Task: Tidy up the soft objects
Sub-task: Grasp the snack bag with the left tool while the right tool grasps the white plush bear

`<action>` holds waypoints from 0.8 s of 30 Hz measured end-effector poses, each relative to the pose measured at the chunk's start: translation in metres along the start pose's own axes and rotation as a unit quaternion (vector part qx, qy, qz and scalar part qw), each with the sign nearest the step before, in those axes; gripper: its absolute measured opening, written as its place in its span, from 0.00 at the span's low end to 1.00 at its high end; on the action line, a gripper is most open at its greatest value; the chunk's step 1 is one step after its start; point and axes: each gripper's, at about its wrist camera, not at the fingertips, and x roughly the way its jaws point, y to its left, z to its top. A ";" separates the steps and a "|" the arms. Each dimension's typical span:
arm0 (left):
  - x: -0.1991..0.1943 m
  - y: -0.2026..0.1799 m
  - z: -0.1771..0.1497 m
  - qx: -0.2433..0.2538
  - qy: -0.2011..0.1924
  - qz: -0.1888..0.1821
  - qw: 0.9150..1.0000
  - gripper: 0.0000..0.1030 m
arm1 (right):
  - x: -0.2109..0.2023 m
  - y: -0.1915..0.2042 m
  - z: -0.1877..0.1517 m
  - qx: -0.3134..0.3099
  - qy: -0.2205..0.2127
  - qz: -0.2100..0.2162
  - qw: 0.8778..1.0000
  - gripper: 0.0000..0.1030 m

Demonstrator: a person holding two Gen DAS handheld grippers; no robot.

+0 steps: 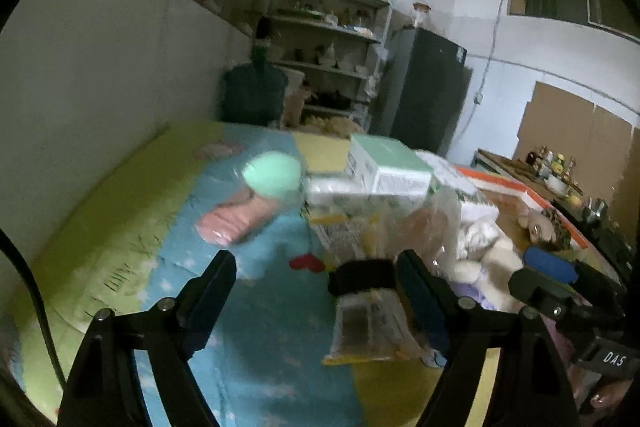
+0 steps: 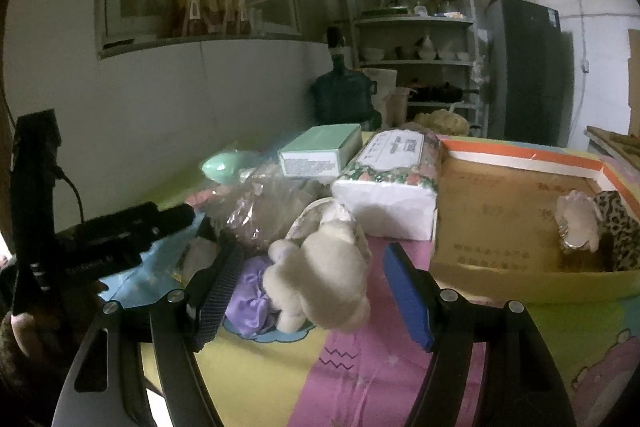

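In the left wrist view my left gripper (image 1: 320,287) is open over the patterned sheet. A clear plastic packet with a black band (image 1: 368,315) lies between the fingers, close to the right one, and is not pressed. My right gripper (image 2: 314,291) is open around a cream plush toy (image 2: 320,275), with a gap on both sides. A purple cloth (image 2: 248,291) lies beside the toy. Behind it are a clear crinkly bag (image 2: 272,203), a tissue pack (image 2: 392,179), a pale green box (image 2: 320,151) and a mint round item (image 2: 224,163).
A cardboard box with an orange rim (image 2: 500,227) stands to the right, holding a white plush (image 2: 580,223) and a leopard-print item (image 2: 618,235). A pink item in plastic (image 1: 236,219) lies at the left. A wall runs along the left; a water jug (image 2: 344,95), shelves and a fridge stand behind.
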 end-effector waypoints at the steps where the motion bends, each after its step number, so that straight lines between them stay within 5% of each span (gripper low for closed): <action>1: 0.002 -0.001 -0.001 0.001 0.006 -0.004 1.000 0.78 | 0.000 0.000 -0.001 0.000 0.002 0.000 1.000 0.72; 5: 0.011 -0.009 -0.005 0.013 0.023 -0.010 1.000 0.78 | 0.002 0.001 -0.003 0.000 0.007 0.004 1.000 0.72; 12: 0.021 -0.007 -0.012 -0.001 0.051 -0.041 0.998 0.63 | 0.006 0.003 -0.008 0.000 0.018 0.009 1.000 0.72; 17: 0.026 -0.007 -0.012 -0.014 0.061 -0.081 0.995 0.42 | 0.008 0.001 -0.011 0.007 0.023 0.012 1.000 0.72; 24: 0.023 -0.010 -0.015 -0.017 0.051 -0.086 0.995 0.35 | 0.010 -0.004 -0.013 0.019 0.042 0.004 0.999 0.30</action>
